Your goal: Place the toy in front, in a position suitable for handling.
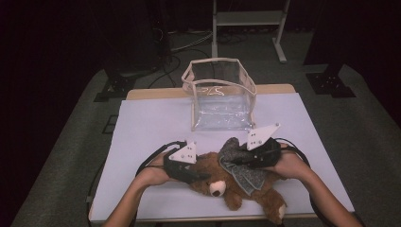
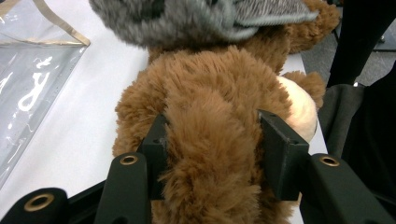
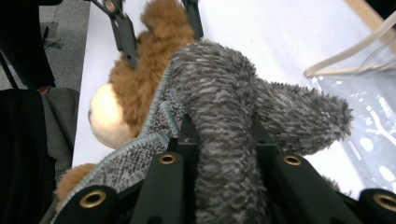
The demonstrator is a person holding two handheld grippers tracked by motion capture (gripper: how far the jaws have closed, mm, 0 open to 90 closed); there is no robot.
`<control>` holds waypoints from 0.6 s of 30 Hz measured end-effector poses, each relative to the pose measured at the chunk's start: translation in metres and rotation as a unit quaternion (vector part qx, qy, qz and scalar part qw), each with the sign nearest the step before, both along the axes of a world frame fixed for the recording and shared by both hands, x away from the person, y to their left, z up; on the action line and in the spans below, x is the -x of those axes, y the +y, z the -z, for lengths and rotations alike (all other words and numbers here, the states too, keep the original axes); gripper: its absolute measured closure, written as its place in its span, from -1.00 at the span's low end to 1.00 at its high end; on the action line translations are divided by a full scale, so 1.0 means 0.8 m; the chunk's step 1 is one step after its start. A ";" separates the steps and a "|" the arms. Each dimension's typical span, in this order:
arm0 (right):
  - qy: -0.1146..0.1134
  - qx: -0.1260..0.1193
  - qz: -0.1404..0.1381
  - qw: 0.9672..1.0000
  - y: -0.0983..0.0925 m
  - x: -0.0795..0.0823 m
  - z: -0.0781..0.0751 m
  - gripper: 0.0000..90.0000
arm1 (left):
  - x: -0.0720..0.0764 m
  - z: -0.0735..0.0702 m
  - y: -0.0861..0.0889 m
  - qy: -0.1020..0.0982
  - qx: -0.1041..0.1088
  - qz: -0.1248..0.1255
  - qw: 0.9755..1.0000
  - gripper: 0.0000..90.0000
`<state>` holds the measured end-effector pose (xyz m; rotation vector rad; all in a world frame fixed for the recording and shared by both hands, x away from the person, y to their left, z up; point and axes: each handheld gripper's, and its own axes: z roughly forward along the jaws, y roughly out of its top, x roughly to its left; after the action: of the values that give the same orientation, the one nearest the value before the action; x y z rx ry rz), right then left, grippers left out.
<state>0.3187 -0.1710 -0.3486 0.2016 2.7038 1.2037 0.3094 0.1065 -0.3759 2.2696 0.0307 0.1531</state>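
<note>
High view: clear bag [image 1: 222,101] stands open (teddy bear [image 1: 222,182] lies outside)

High view dim, dark surround, white table cover [image 1: 151,123] softly lit from above. Gripper views brighter; glare on clear plastic bag [image 2: 28,88]; nearest fur soft-focus.

Count: 1 brown teddy bear [image 1: 222,182], 1 grey fuzzy garment [image 1: 241,165] on it, 1 clear plastic bag [image 1: 220,97] beyond the fingers, 2 grippers: left gripper [image 1: 198,176], right gripper [image 1: 236,158].
</note>
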 end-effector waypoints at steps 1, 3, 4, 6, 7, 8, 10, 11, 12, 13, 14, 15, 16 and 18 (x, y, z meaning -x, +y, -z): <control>-0.003 -0.001 0.000 1.000 0.001 0.002 -0.003 0.61 | 0.000 -0.001 -0.001 -0.003 -0.003 0.002 1.000 0.14; -0.012 -0.007 -0.010 1.000 0.011 0.006 -0.012 0.61 | 0.001 -0.002 -0.002 -0.006 -0.006 0.002 1.000 0.13; -0.014 -0.011 -0.018 1.000 0.021 0.010 -0.016 0.61 | 0.002 -0.003 -0.002 -0.012 -0.009 0.005 1.000 0.14; -0.021 -0.019 -0.031 0.999 0.039 0.013 -0.019 0.61 | 0.004 -0.003 -0.002 -0.016 -0.008 0.008 1.000 0.14; -0.022 -0.022 -0.038 0.999 0.048 0.013 -0.020 0.61 | 0.006 -0.002 -0.002 -0.016 -0.005 0.008 1.000 0.14; -0.021 -0.022 -0.042 0.999 0.056 0.013 -0.018 0.61 | 0.006 -0.002 -0.001 -0.016 -0.003 0.009 1.000 0.14; -0.017 -0.008 -0.050 0.999 0.068 0.010 -0.011 0.61 | 0.007 0.000 0.001 -0.014 -0.002 0.008 1.000 0.14; -0.016 -0.001 -0.051 0.999 0.070 0.009 -0.008 0.61 | 0.007 0.002 0.003 -0.011 -0.001 0.008 1.000 0.14; -0.007 -0.003 -0.052 0.999 0.070 0.007 -0.004 0.61 | 0.008 0.003 0.005 -0.007 0.005 0.008 1.000 0.14; 0.001 -0.006 -0.054 0.999 0.067 0.005 -0.003 0.61 | 0.008 0.004 0.006 -0.006 0.009 0.007 1.000 0.14; 0.003 0.000 -0.051 0.999 0.063 0.005 -0.004 0.61 | 0.008 0.004 0.007 -0.005 0.011 0.006 1.000 0.14; -0.002 0.012 -0.049 0.999 0.058 0.005 -0.004 0.61 | 0.008 0.004 0.007 -0.004 0.012 0.006 1.000 0.14; -0.004 0.024 -0.044 0.999 0.052 0.004 -0.003 0.61 | 0.008 0.005 0.007 -0.004 0.013 0.006 1.000 0.14; -0.007 0.047 -0.030 0.998 0.038 0.005 -0.002 0.61 | 0.007 0.004 0.006 -0.003 0.017 0.008 1.000 0.14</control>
<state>0.3145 -0.1409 -0.3471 0.1001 2.7638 1.0856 0.3035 0.1111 -0.3792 2.2356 0.0117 0.1491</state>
